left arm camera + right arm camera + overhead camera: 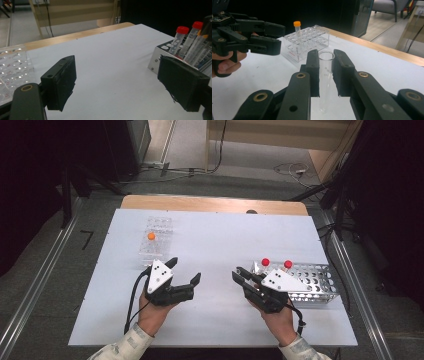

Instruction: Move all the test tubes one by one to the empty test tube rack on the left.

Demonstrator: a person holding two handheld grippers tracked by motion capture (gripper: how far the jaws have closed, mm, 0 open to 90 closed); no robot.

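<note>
My right gripper (326,58) is shut on a clear, uncapped test tube (325,75), which stands upright between its pads. In the high view the right gripper (241,276) sits just left of a metal rack (315,285) that holds two red-capped tubes (265,262). My left gripper (185,271) is open with nothing between its pads (61,82), low over the white table top. A clear plastic rack (156,240) at the back left holds one orange-capped tube (297,25).
The white board (220,230) lies on a wooden table with its far edge (215,204) showing. The metal rack (160,55) is close to the left gripper's right pad. Cables and dark stands surround the table on the floor.
</note>
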